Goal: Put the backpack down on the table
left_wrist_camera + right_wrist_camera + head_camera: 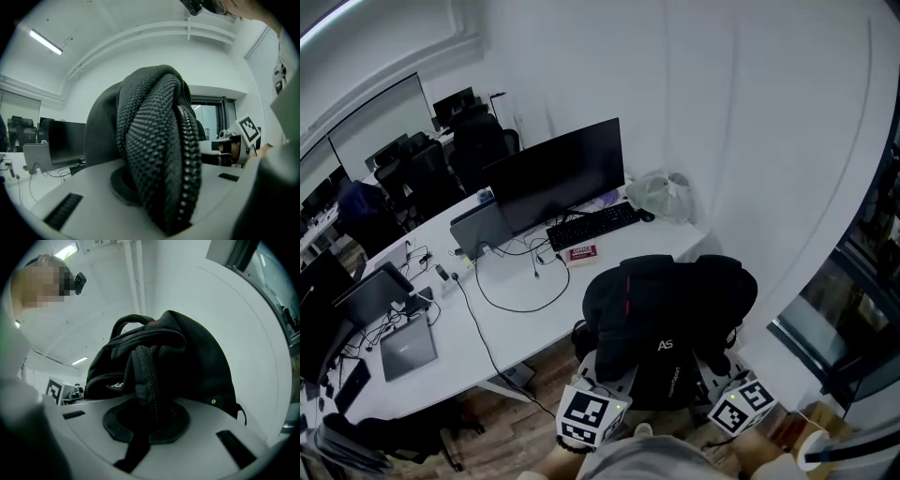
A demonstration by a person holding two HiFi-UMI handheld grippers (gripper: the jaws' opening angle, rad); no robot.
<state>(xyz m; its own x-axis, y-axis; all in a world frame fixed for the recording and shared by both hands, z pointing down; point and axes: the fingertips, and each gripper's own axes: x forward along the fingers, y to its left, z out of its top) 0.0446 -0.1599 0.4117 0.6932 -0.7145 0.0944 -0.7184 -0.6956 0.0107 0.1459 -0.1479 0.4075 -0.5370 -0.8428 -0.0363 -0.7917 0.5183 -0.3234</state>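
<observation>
A black backpack (667, 314) hangs between my two grippers, just off the near right corner of the white table (516, 314); whether it touches the tabletop cannot be told. My left gripper (614, 380) is shut on a fold of its mesh fabric and zipper (161, 173). My right gripper (714, 380) is shut on another zippered fold of the backpack (151, 399). Both point level, with their marker cubes toward me. The bag hides both pairs of fingertips in the head view. The right gripper's marker cube (248, 129) shows in the left gripper view.
On the table stand a dark monitor (558, 173), a keyboard (592, 225), a small red box (581, 252), a plastic bag (661, 195), cables and a laptop (408, 349). A white curved wall (787, 169) rises on the right. Office chairs (478, 145) stand behind.
</observation>
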